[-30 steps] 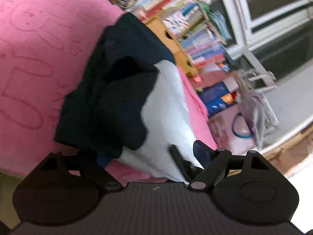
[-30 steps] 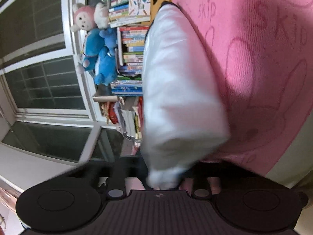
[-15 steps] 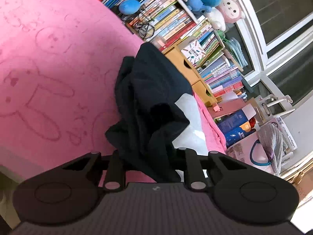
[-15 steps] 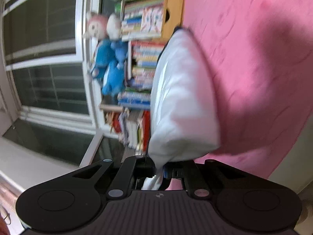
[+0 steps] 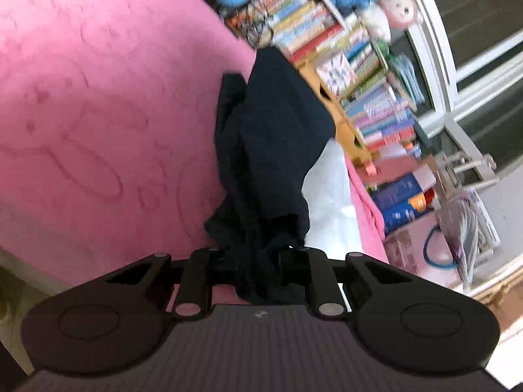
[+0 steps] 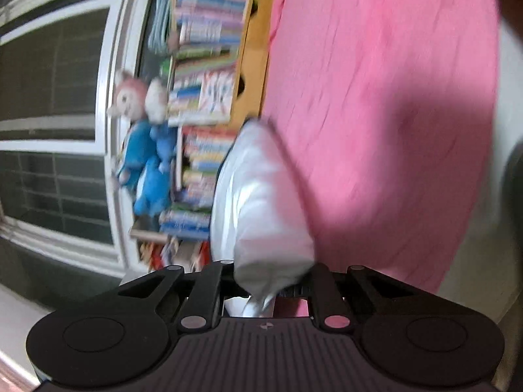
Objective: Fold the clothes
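Pink blanket [image 5: 98, 130] covering the bed. Bookshelf [image 5: 356, 75] crammed with books sitting beside it, plush toys [image 6: 140, 150] on top. White-framed window [image 6: 65, 124] showing dark outside.

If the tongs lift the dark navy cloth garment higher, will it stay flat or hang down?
The dark navy cloth garment likely hangs limp: it already bunches in folds at the left tongs. Probably light, since one pinched corner carries it.

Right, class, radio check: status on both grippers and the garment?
Left gripper shut on dark fabric. Right gripper shut on white fabric. Garment over pink blanket. Nothing in the way.
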Available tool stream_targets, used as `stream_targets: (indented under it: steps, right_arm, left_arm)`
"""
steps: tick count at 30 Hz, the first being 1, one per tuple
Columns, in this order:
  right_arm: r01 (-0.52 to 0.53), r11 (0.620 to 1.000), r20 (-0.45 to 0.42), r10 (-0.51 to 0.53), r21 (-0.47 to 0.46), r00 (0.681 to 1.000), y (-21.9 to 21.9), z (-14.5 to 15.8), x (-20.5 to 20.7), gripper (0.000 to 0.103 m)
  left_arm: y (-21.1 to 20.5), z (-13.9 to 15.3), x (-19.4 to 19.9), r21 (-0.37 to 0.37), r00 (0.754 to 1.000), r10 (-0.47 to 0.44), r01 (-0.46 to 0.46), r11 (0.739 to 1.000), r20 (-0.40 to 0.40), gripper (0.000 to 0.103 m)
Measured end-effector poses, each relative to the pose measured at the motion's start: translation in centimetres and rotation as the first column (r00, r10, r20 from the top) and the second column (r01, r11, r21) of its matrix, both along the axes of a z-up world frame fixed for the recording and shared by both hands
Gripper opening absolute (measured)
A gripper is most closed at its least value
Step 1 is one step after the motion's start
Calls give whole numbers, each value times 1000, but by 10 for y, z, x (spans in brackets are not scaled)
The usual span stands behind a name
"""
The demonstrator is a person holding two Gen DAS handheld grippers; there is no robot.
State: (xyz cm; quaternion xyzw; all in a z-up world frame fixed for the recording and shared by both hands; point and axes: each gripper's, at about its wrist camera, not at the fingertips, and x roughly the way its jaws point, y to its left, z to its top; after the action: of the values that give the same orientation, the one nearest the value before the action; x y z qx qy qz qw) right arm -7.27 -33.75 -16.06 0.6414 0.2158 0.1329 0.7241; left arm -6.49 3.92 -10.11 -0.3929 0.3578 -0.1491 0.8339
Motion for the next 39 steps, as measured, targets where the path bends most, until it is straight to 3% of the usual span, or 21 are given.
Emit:
stream_targets:
  steps: [4,7,10,12,15,18,22,24,26,27,29,30,32,36,39]
  right_arm:
    - [19,1000,6,-18,-22,1000,-1,2,-1,15]
    - [-17,1000,10,17,-14,1000,-6,0,5,21]
    - [-77,996,53,79,-45,995,-10,7,6,49]
    - [-115,989,105,125,-98,987,-6,18,3,81]
    - [-203,963,130,227,-177,965,26,30,2,85]
    - [-304,944,123,320,-130,940,60,23,6,82]
    - [-326,944,132,330,-57,935,86,20,18,81]
    - [-348,937,118,343,28,932,98,13,26,68]
    - [-384,922,90,378,55,921,110,9,34,32]
    - [-392,918,85,386,62,918,112,7,35,22]
    - [-403,912,89,396,73,914,108,3,34,15]
    - [-404,912,93,397,74,913,103,3,32,13]
    - [-401,915,99,394,56,914,93,6,27,12]
    - [-381,924,119,376,22,919,71,15,16,11]
    - [-363,932,130,359,12,924,56,17,10,11]
  left_arm:
    - [0,5,-3,36,999,-23,22,999,25,19]
    - [5,9,-10,91,993,-102,96,991,62,21]
    - [14,16,-21,111,975,-186,172,979,121,28]
    - [21,19,-27,78,963,-219,209,975,158,37]
    - [25,25,-29,59,952,-233,226,972,196,44]
    - [27,28,-31,44,945,-243,239,970,219,52]
    - [28,25,-37,38,940,-254,252,967,226,56]
    - [32,24,-41,37,941,-253,252,967,223,56]
    - [38,26,-43,24,944,-235,236,972,233,56]
    - [44,27,-44,7,945,-221,225,974,242,57]
    - [53,30,-43,-24,947,-194,207,978,256,68]
    - [54,30,-41,-31,949,-184,198,980,257,74]
    - [55,29,-35,-44,951,-181,198,979,251,75]
    - [34,14,-11,-128,952,-238,264,956,191,90]
    - [12,2,8,-179,951,-276,298,938,137,90]
